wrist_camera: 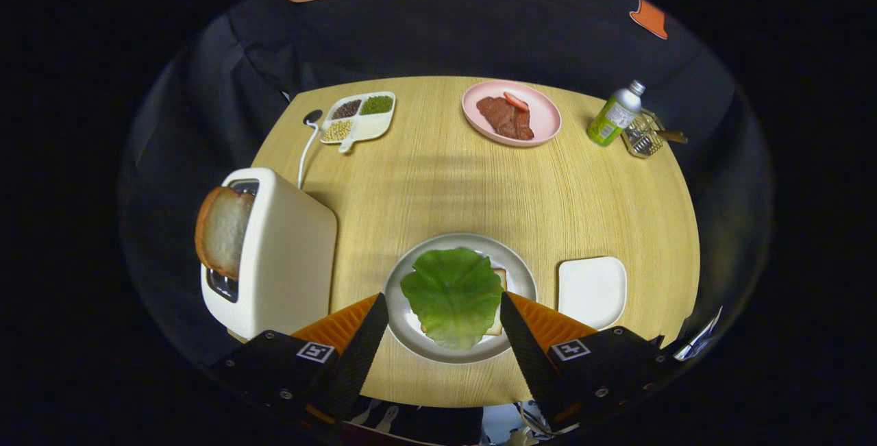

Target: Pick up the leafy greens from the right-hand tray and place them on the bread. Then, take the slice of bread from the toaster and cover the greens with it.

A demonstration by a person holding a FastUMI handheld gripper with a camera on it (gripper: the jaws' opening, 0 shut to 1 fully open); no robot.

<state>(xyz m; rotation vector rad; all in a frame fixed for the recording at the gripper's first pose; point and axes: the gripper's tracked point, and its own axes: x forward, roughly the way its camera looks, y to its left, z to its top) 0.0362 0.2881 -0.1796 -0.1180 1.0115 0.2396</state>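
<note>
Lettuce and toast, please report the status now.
Tongs open, holding nothing, either side of the plate. Lettuce lies on the bread there. Toast sits in the toaster. Nothing between.

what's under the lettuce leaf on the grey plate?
A bread slice: only its edges peek out beside the lettuce leaf on the grey plate; the rest is covered. The open gripper empty, fingers flanking the plate.
</note>
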